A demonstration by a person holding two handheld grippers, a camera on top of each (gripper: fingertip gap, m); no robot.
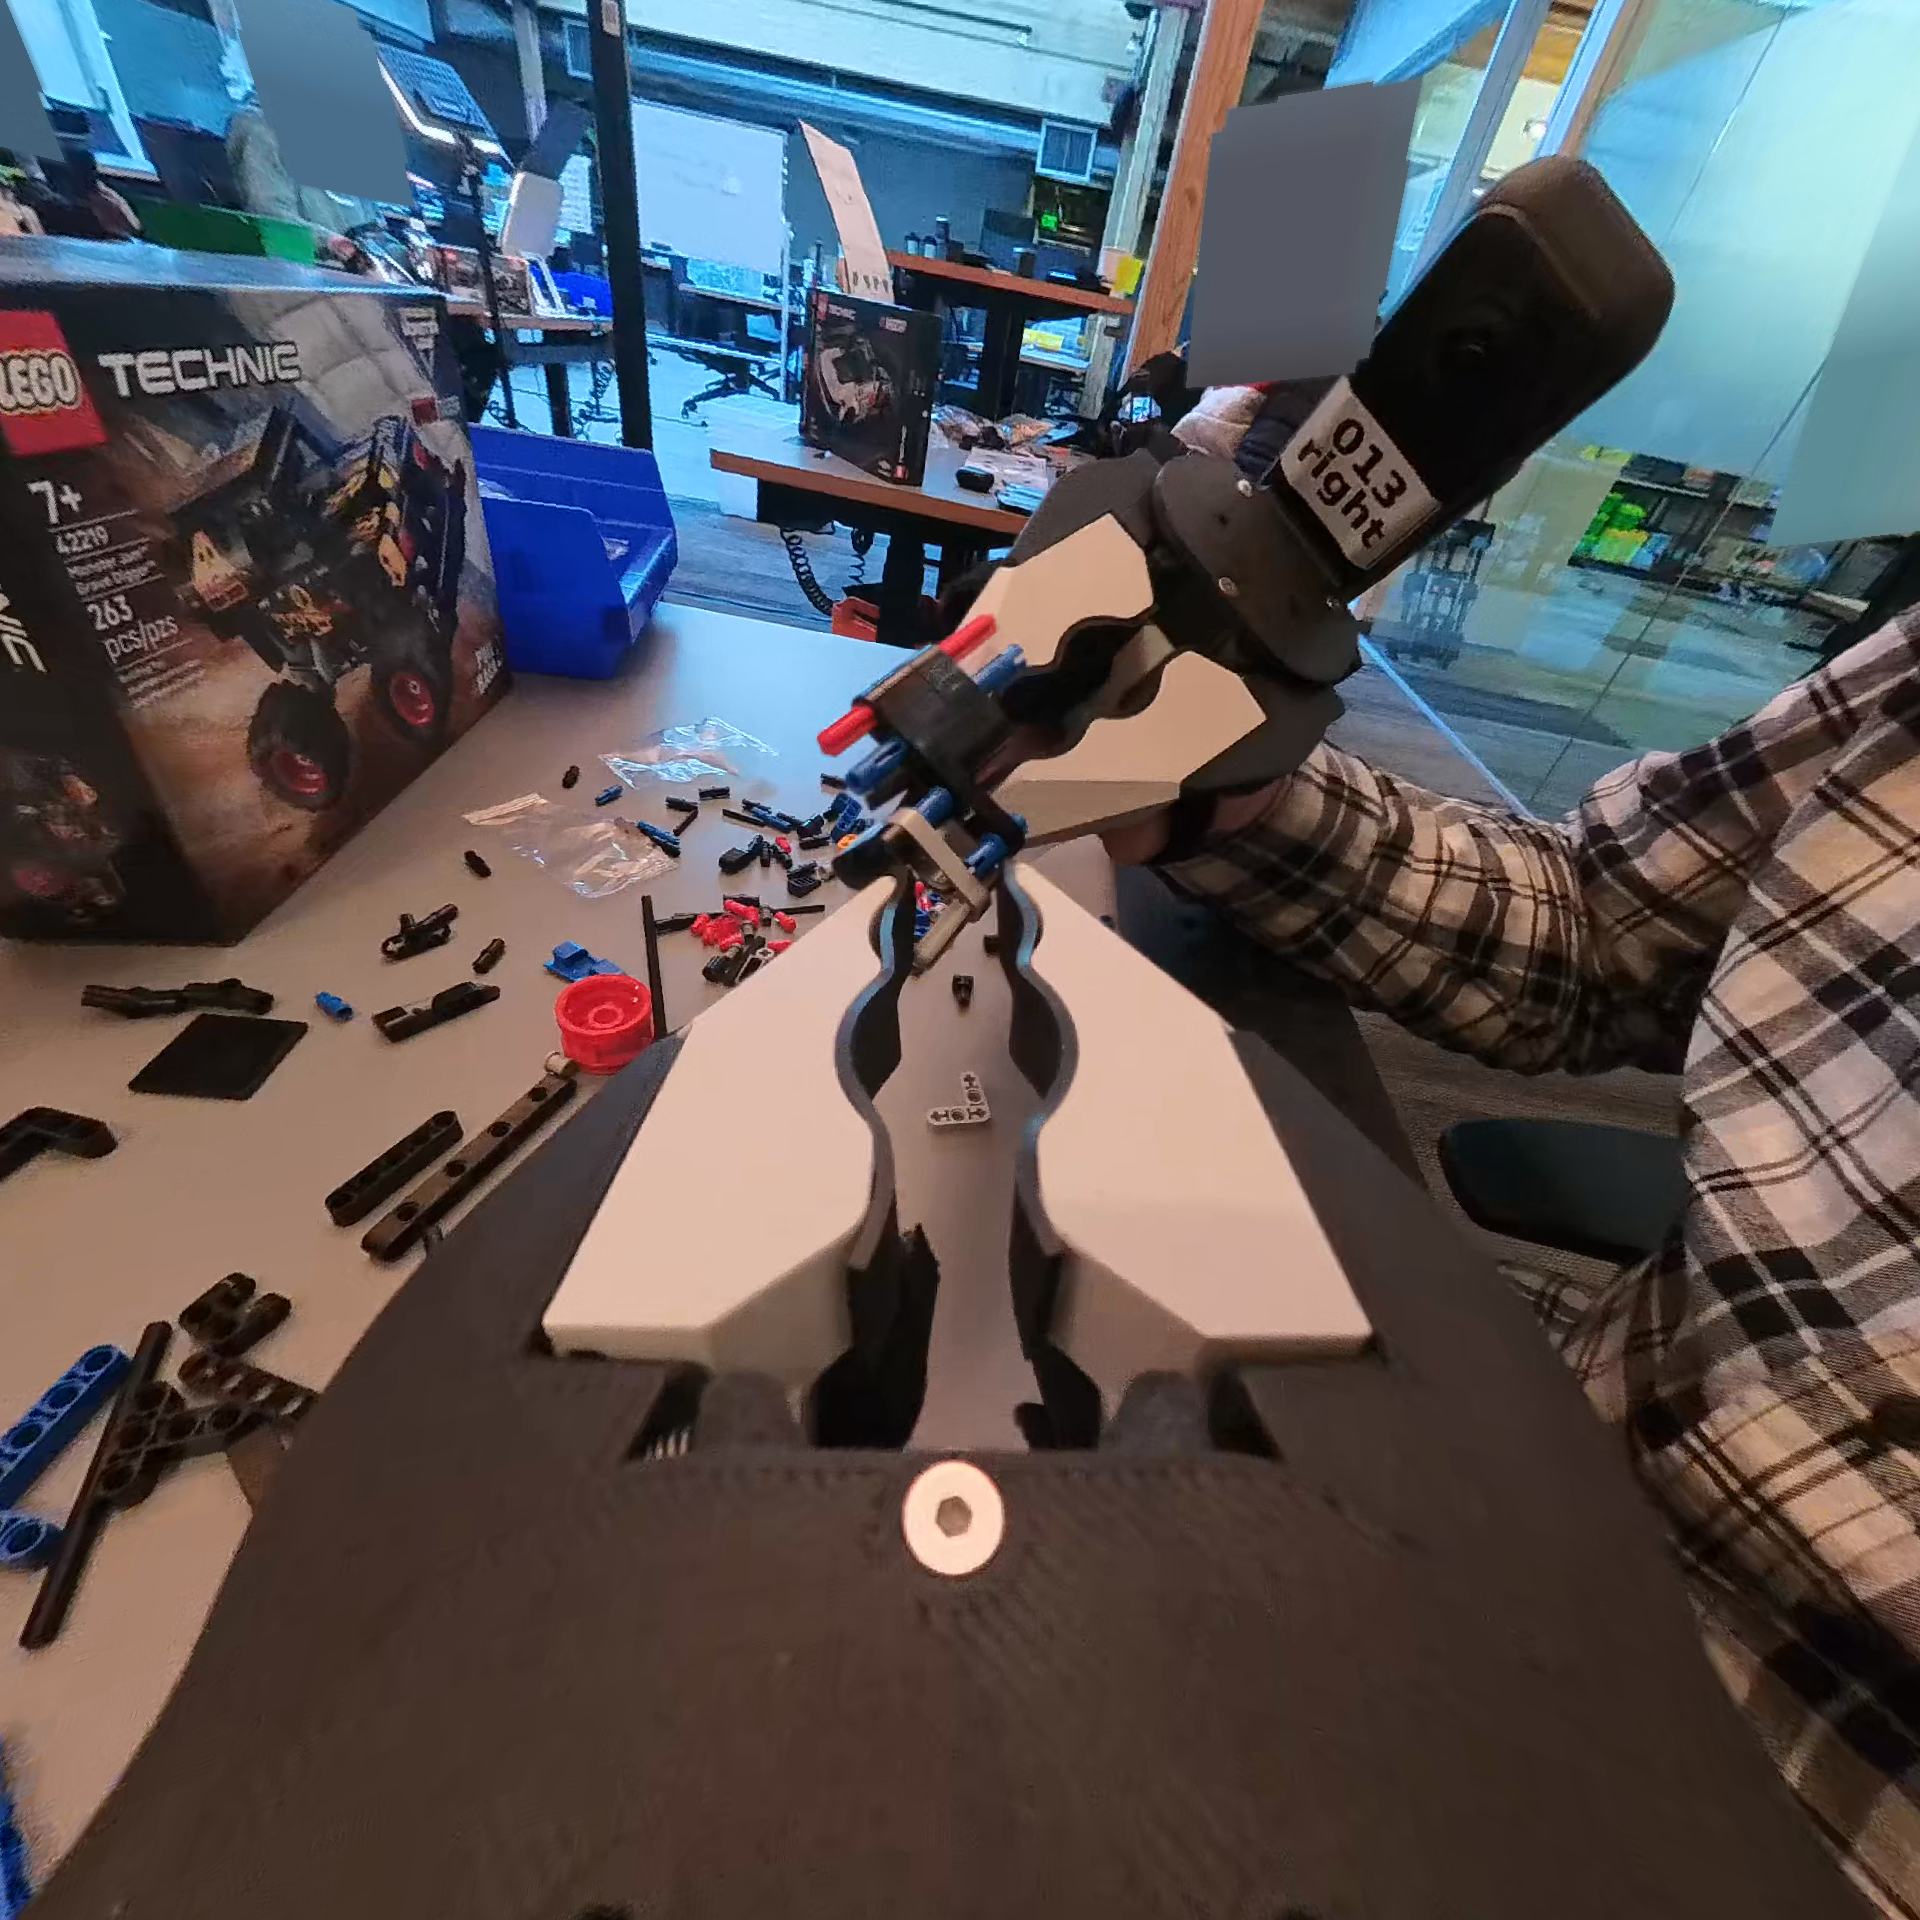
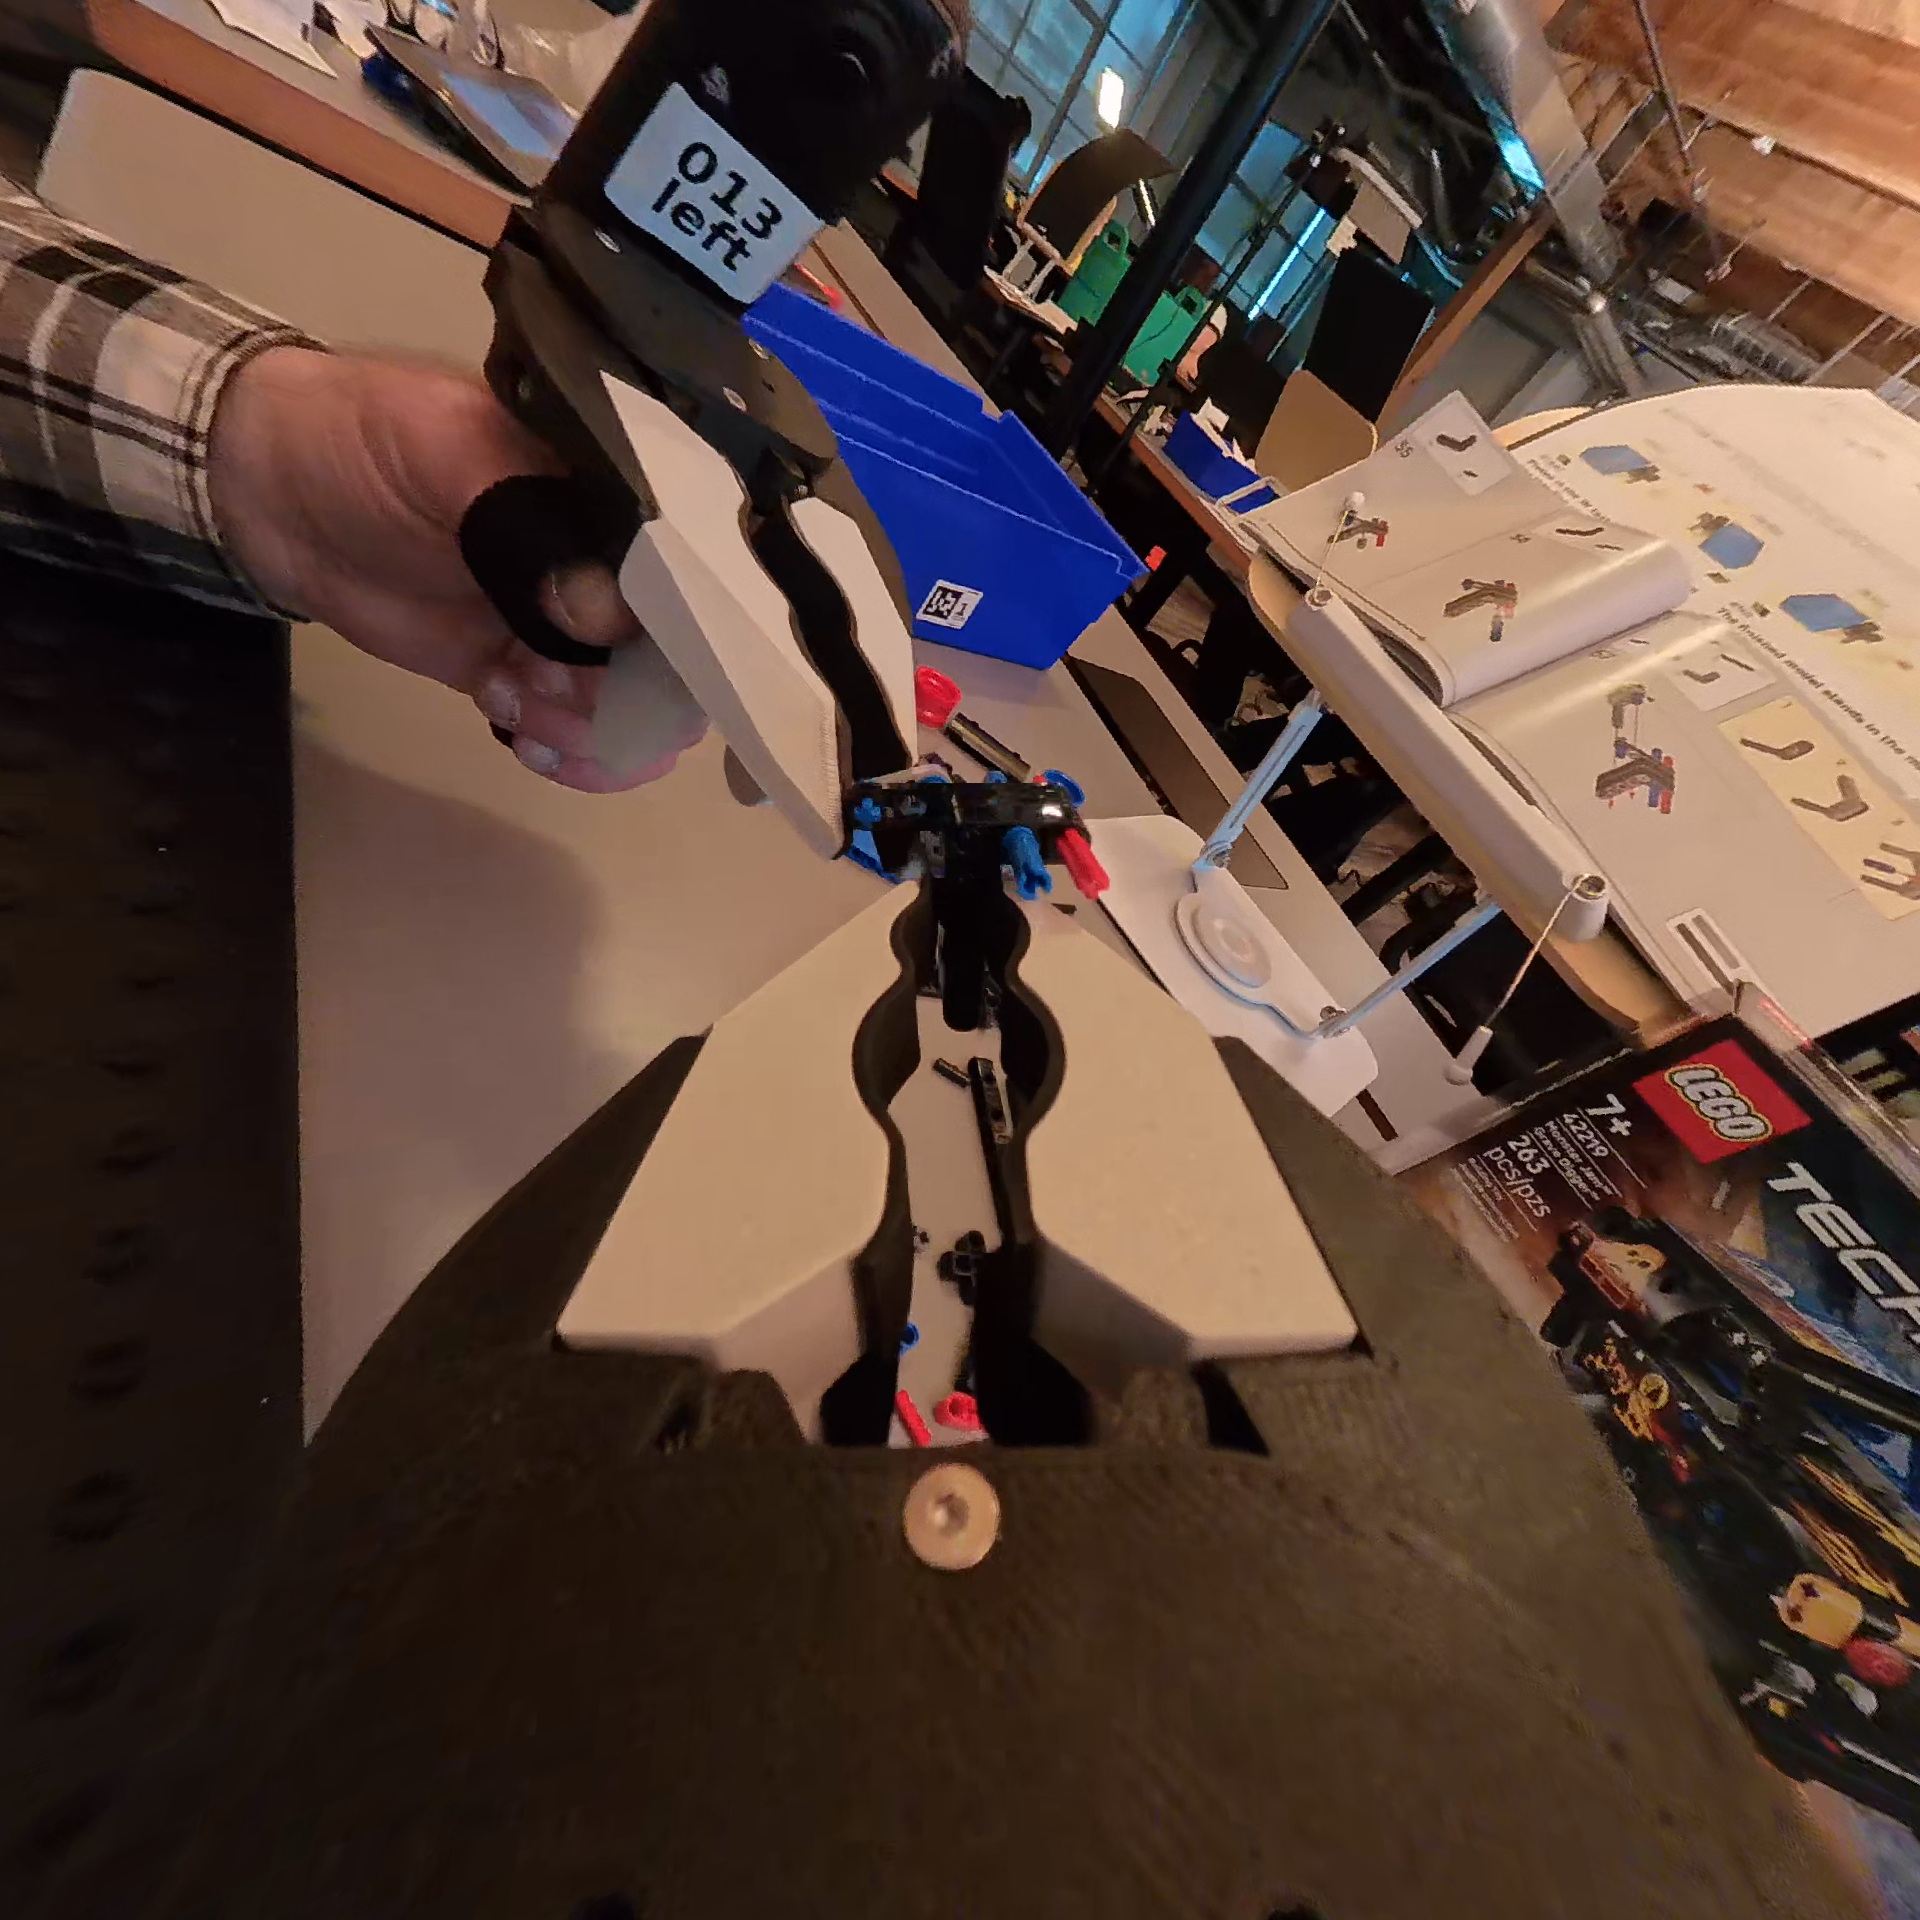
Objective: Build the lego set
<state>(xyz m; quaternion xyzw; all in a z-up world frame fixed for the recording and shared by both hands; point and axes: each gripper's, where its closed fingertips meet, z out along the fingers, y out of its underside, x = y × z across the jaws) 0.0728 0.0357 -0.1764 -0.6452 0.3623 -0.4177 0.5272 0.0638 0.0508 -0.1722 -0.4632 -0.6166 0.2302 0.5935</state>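
Above the counter [image 1: 312, 1226], clear of the loose parts, the small black sub-assembly [image 1: 940, 717] hangs between the two grippers. The right gripper [image 1: 971, 743] has its fingers closed narrow on the black core, as its own view shows, with the dark stem of the build running back between its pads. The left gripper [image 1: 951, 883] comes up from below, its fingers drawn close around a grey angled piece [image 1: 940, 868] at the assembly's lower end; whether they truly pinch it or only bracket it I cannot tell for certain, though they look closed on it.

The build is light, hard plastic, stiff in its beams but only friction-held at the joints. Red pins [image 1: 847, 727] and blue pins [image 1: 873, 769] stick out of the sides and would likely slide or pop loose if squeezed or knocked, so the safer hold is on the flat black body, across its solid faces, not on the protruding pegs. The smooth surface may slip in the pads under a twisting push, so pressing a part home probably wants force straight along the pin.

Spare beams, a red wheel hub [image 1: 603, 1023] and small connectors lie scattered on the counter beside the set's box [image 1: 229, 582], with a blue bin [image 1: 571, 551] behind and the instruction booklet [image 2: 1558, 582] propped on a stand
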